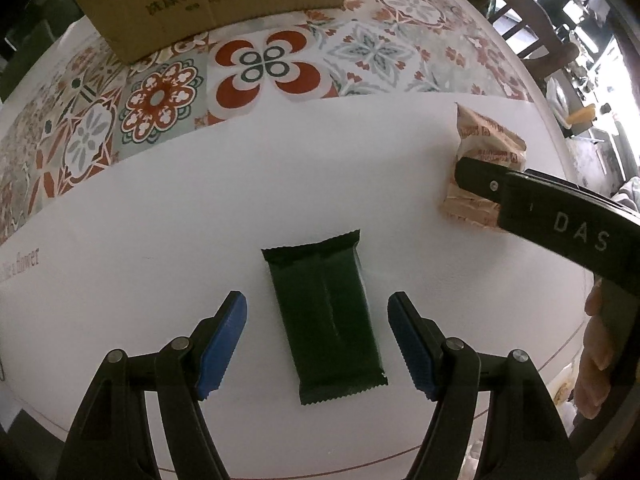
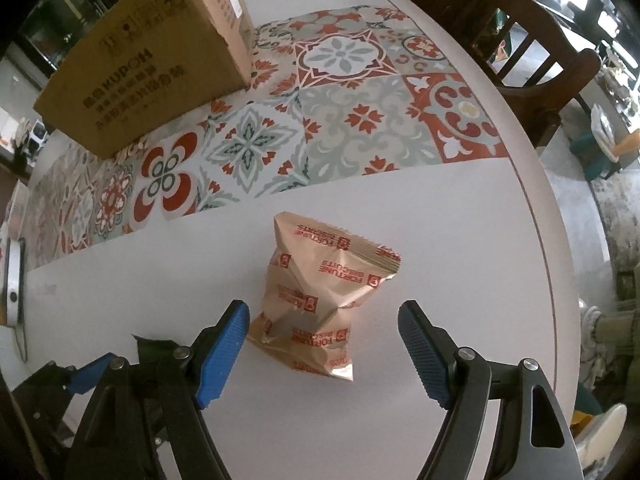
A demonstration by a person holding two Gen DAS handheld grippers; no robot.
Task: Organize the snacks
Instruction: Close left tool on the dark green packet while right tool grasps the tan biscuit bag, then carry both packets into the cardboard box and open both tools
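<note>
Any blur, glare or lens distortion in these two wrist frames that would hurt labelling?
Left wrist view: strong fisheye bending of the table edge, dark vignette corners, blown-out window at upper right; green snack bar sharp but very dark. Right wrist view: same barrel distortion, fortune biscuit bag crisp with mild foil sheen, print readable; cardboard box lettering slightly soft.

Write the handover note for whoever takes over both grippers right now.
Left gripper: jaws open, straddling the dark green snack bar, pads not touching it.
Right gripper: jaws open, around the tan biscuit packet, not pressing it.
Both snacks lie on the white table, packet to the right of the bar.
Cardboard box stands at the far side on the patterned mat.
Done: nothing gripped yet.
Left: close on each snack, lift, probably take them to the box.
</note>
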